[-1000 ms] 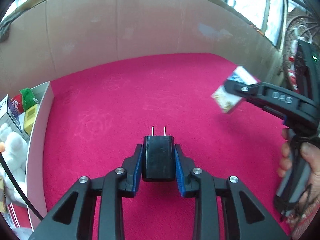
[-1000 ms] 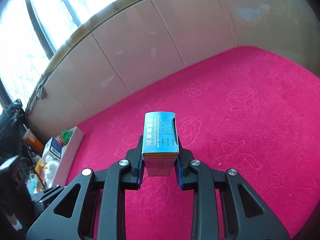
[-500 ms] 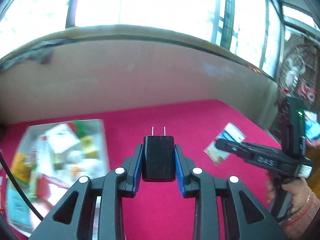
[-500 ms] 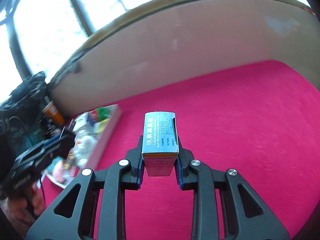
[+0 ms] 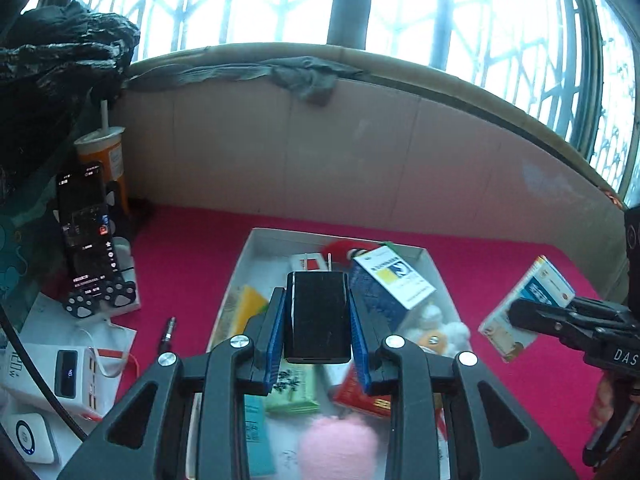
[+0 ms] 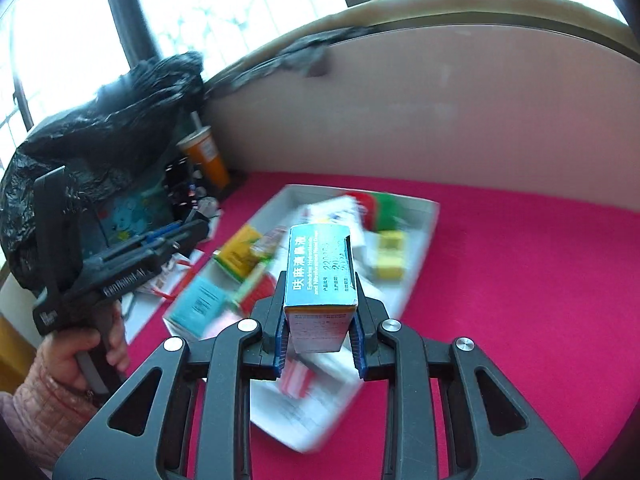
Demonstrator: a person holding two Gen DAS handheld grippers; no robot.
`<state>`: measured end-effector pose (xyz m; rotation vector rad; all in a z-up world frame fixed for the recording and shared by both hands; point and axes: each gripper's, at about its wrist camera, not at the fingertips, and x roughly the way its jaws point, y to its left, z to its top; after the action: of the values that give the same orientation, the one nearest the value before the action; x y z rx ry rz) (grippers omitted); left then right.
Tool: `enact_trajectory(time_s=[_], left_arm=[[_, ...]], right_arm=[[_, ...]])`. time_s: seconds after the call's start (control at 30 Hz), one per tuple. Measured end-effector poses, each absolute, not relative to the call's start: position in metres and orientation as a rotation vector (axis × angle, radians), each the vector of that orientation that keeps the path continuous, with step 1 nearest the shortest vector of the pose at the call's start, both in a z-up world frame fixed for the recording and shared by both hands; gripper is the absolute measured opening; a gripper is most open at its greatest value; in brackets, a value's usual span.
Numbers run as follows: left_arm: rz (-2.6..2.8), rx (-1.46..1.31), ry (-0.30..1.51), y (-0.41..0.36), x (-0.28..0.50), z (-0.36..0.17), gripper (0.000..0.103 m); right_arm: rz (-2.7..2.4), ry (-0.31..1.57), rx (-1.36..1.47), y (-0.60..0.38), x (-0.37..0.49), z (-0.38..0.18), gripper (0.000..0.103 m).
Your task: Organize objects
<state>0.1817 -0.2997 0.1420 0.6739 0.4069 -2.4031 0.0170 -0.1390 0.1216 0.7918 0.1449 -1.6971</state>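
Observation:
My left gripper [image 5: 317, 320] is shut on a black plug charger [image 5: 317, 316], prongs forward, held above a white tray [image 5: 264, 240] full of boxes and plush toys. My right gripper [image 6: 320, 320] is shut on a blue and white medicine box [image 6: 320, 276] and holds it above the near end of the same tray [image 6: 434, 216]. In the left wrist view the right gripper [image 5: 516, 312] and its box [image 5: 528, 304] hang to the right of the tray. The left gripper [image 6: 200, 232] shows at the left in the right wrist view.
The tray lies on a red cloth [image 6: 520, 280] before a beige board wall [image 5: 360, 160]. Left of the tray are a phone on a stand [image 5: 86, 236], an orange cup [image 5: 106, 152], a power bank [image 5: 64, 372], a pen [image 5: 168, 330] and a black bag [image 6: 100, 112].
Both grippers have swung left from the bare red cloth to the tray, still holding the charger and the box. The tray now lies under both of them.

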Motion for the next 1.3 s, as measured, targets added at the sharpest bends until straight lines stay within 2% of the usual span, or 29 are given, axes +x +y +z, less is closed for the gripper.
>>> enact_trajectory(time_s=[0.17, 0.2, 0.23, 0.27, 0.3, 0.33, 0.37, 0.63, 0.77, 0.9, 1.2, 1.3], left_arm=[[-2.368, 0.724, 0.438, -0.317, 0.175, 0.131, 0.03], [-2.363, 0.749, 0.437, -0.318, 0.172, 0.127, 0.035], [-2.356, 0.774, 0.43, -0.315, 0.169, 0.124, 0.045], [-2.347, 0.783, 0.421, -0.314, 0.168, 0.122, 0.08], [-2.342, 0.784, 0.41, -0.312, 0.167, 0.12, 0.103], [-2.342, 0.769, 0.396, -0.309, 0.168, 0.119, 0.103], [-2.331, 0.762, 0.385, -0.308, 0.168, 0.117, 0.103], [-2.268, 0.758, 0.399, -0.291, 0.164, 0.114, 0.103], [-2.27, 0.788, 0.371, -0.273, 0.159, 0.117, 0.103], [-2.226, 0.825, 0.26, -0.251, 0.151, 0.119, 0.103], [-2.224, 0.671, 0.022, -0.183, 0.156, 0.155, 0.103], [-2.255, 0.635, 0.005, -0.162, 0.161, 0.167, 0.103]], right_arm=[[-1.696, 0.19, 0.78, -0.199, 0.026, 0.12, 0.025], [-1.7, 0.202, 0.788, -0.209, 0.025, 0.117, 0.026], [-1.706, 0.213, 0.799, -0.214, 0.023, 0.114, 0.028], [-1.72, 0.217, 0.814, -0.216, 0.021, 0.11, 0.041], [-1.732, 0.204, 0.83, -0.213, 0.017, 0.108, 0.051], [-1.736, 0.182, 0.836, -0.21, 0.016, 0.108, 0.074], [-1.736, 0.161, 0.835, -0.204, 0.015, 0.107, 0.083], [-1.833, 0.088, 0.809, -0.141, 0.01, 0.113, 0.084], [-1.895, 0.113, 0.804, -0.113, 0.009, 0.105, 0.084], [-2.014, 0.215, 0.748, -0.079, 0.014, 0.096, 0.084], [-2.279, 0.342, 0.633, 0.003, 0.013, 0.09, 0.084], [-2.396, 0.333, 0.635, 0.026, 0.007, 0.092, 0.084]])
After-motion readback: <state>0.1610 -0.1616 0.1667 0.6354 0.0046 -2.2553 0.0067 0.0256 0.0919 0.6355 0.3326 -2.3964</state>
